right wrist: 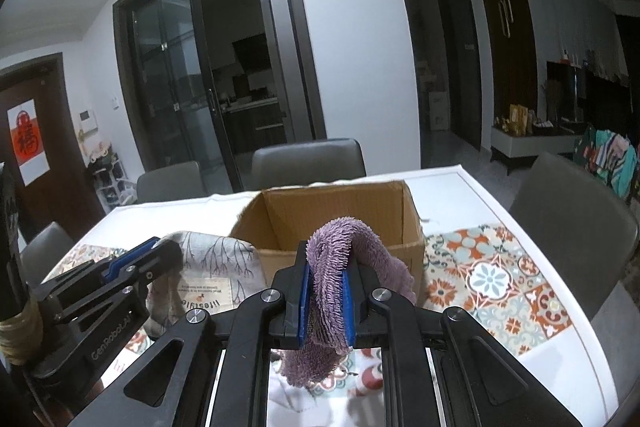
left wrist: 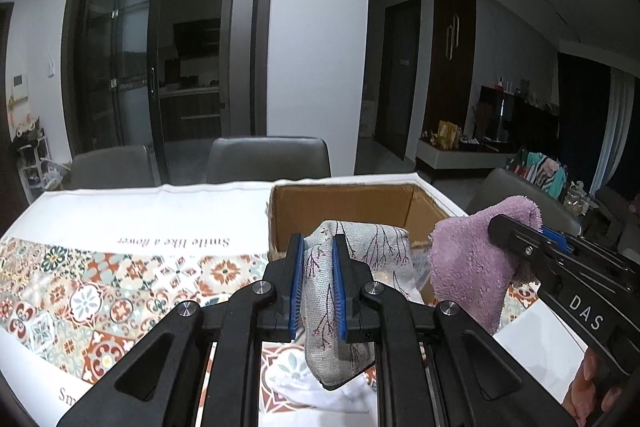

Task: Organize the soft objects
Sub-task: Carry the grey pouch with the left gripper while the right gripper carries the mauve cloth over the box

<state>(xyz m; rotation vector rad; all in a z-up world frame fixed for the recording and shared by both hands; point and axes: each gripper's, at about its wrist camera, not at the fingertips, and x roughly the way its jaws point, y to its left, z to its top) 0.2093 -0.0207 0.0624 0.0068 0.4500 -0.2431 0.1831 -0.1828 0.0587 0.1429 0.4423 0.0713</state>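
My left gripper (left wrist: 318,247) is shut on a grey cloth printed with branches (left wrist: 362,255), which hangs off the table in front of an open cardboard box (left wrist: 344,203). My right gripper (right wrist: 326,267) is shut on a fluffy purple towel (right wrist: 352,247), lifted just before the same box (right wrist: 336,211). In the left wrist view the right gripper (left wrist: 532,227) comes in from the right with the purple towel (left wrist: 468,267) draping from it. In the right wrist view the left gripper (right wrist: 156,247) enters from the left with the grey cloth (right wrist: 216,267).
The table (left wrist: 132,203) carries a white runner with patterned tiles (left wrist: 88,291) and printed lettering. Grey chairs (left wrist: 268,159) stand behind the table, and another chair (right wrist: 572,219) stands at its right side. Dark glass doors lie beyond.
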